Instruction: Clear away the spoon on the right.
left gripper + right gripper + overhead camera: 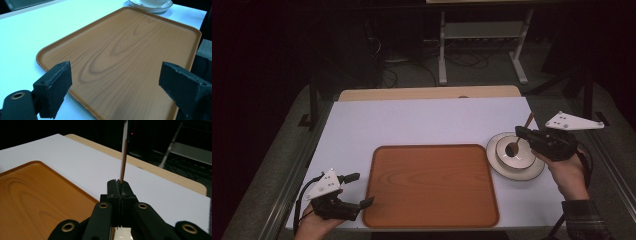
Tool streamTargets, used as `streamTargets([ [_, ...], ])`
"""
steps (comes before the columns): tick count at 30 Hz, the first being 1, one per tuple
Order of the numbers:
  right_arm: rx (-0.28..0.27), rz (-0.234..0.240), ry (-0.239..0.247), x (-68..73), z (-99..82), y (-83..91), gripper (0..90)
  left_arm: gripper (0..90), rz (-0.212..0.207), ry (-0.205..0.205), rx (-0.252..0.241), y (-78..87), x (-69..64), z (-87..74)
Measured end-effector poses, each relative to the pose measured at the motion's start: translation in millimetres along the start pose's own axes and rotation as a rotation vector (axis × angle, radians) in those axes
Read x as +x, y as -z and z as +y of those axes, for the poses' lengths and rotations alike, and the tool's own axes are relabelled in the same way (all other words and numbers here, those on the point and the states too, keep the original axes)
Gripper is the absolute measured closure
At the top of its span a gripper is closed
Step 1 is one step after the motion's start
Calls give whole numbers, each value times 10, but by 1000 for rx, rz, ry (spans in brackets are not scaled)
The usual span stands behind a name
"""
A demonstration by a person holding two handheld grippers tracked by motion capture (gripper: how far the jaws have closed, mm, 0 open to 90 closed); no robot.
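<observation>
A wooden spoon (522, 132) stands tilted with its dark end inside a white bowl (515, 152) that rests on a white saucer (532, 171) to the right of a brown wood-grain tray (430, 185). My right gripper (520, 133) is shut on the spoon's handle, which rises thin and upright (124, 157) between the closed jaws in the right gripper view. My left gripper (359, 189) is open beside the tray's left front corner, nothing between its pads (56, 85). The tray (125, 57) is bare, and the saucer (152, 8) shows beyond it.
A white sheet (422, 122) covers the table, with a strip of bare wood (427, 93) along the far edge. Beyond the table stand a white metal frame (482, 45) and cables on a dark floor. Metal rails run along both table sides.
</observation>
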State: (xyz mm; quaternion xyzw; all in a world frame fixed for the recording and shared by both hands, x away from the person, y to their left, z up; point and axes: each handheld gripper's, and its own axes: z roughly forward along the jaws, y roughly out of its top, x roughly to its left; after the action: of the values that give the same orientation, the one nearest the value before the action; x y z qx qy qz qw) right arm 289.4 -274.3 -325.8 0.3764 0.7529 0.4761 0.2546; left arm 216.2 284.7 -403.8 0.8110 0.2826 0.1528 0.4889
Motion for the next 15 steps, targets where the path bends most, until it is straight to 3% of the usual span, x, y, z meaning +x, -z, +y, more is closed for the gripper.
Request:
streamTargets([
  [7,12,62,39,182,70,-42,882,109,-1,1,-1,0,-1,0],
  [15,56,128,75,373,53,-206,882,109,1,2,-3,4,0,-1],
])
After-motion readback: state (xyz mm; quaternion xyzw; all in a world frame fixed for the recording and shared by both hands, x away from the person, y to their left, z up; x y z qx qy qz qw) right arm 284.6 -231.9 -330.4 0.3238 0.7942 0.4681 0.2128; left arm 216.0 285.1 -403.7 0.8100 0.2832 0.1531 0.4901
